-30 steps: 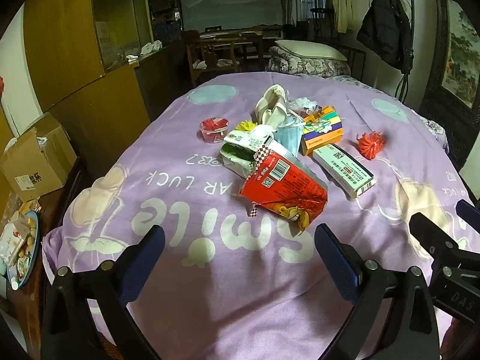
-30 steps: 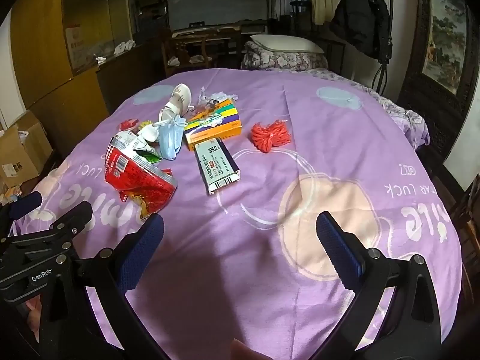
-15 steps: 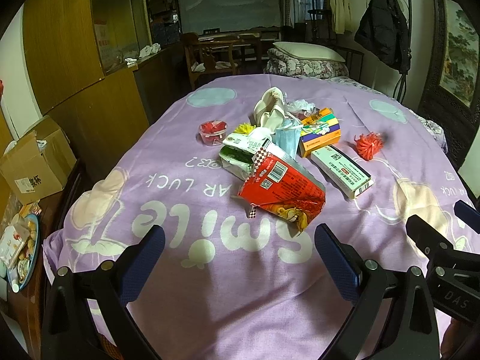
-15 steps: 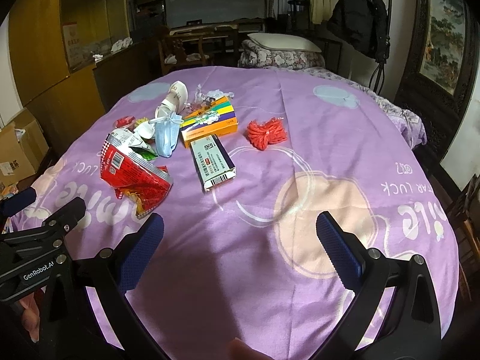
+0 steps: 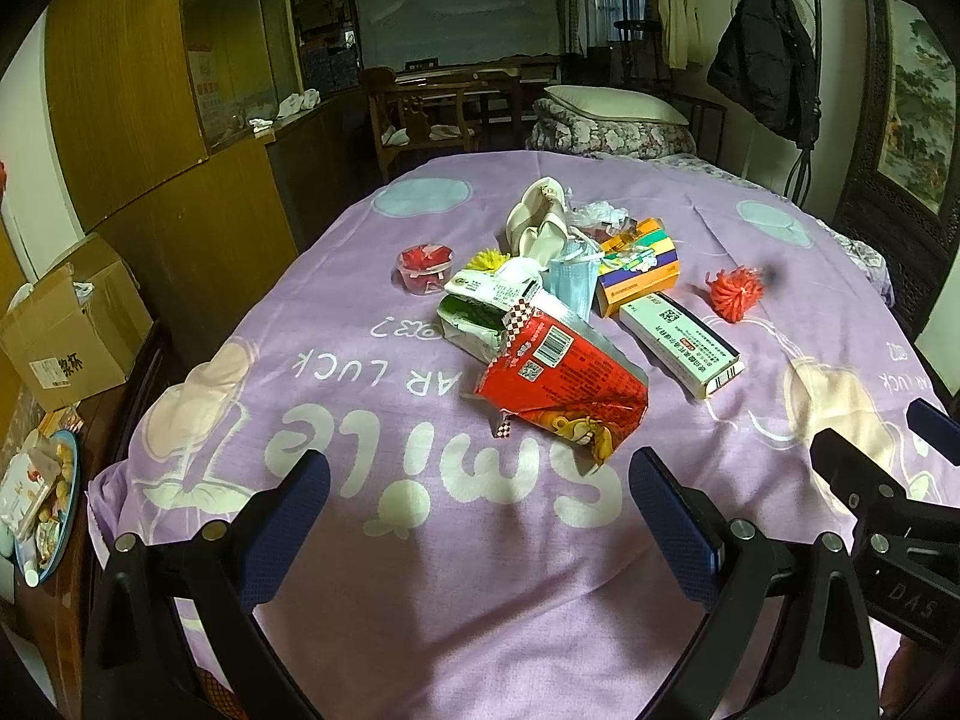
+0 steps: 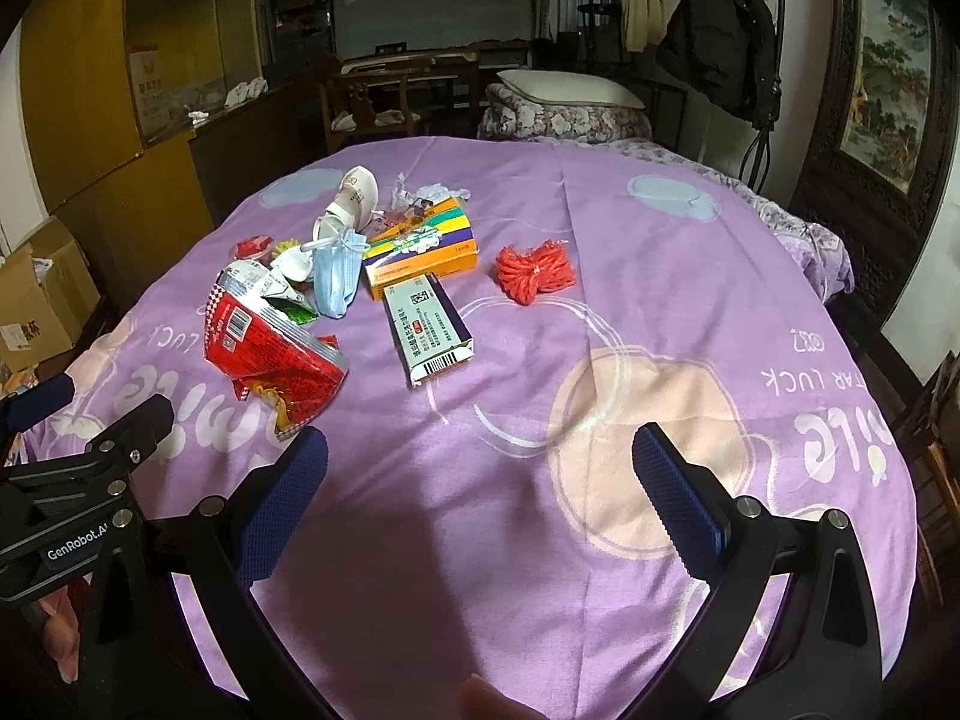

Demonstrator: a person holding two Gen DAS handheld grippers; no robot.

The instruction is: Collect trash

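A heap of trash lies on a purple cloth-covered table (image 5: 372,540) (image 6: 600,432). A crumpled red snack bag (image 5: 564,378) (image 6: 270,354) lies nearest. Behind it sit a green-and-white wrapper (image 5: 480,312), a blue face mask (image 5: 573,282) (image 6: 333,279), an orange box (image 5: 639,270) (image 6: 423,255), a white medicine box (image 5: 681,345) (image 6: 429,330), a red tassel (image 5: 735,294) (image 6: 534,273), a small red cup (image 5: 425,267) and a white sandal (image 5: 537,222) (image 6: 354,198). My left gripper (image 5: 479,513) is open, short of the red bag. My right gripper (image 6: 480,492) is open over bare cloth.
A cardboard box (image 5: 66,330) and a plate of snacks (image 5: 39,498) stand left of the table. Wooden cabinets (image 5: 138,90), chairs (image 5: 444,108), bedding (image 5: 612,120) and a coat rack (image 5: 768,60) stand behind. Each gripper shows at the edge of the other's view.
Both grippers have drawn back slightly from the heap; the trash sits a little farther off. Nothing on the table has moved.
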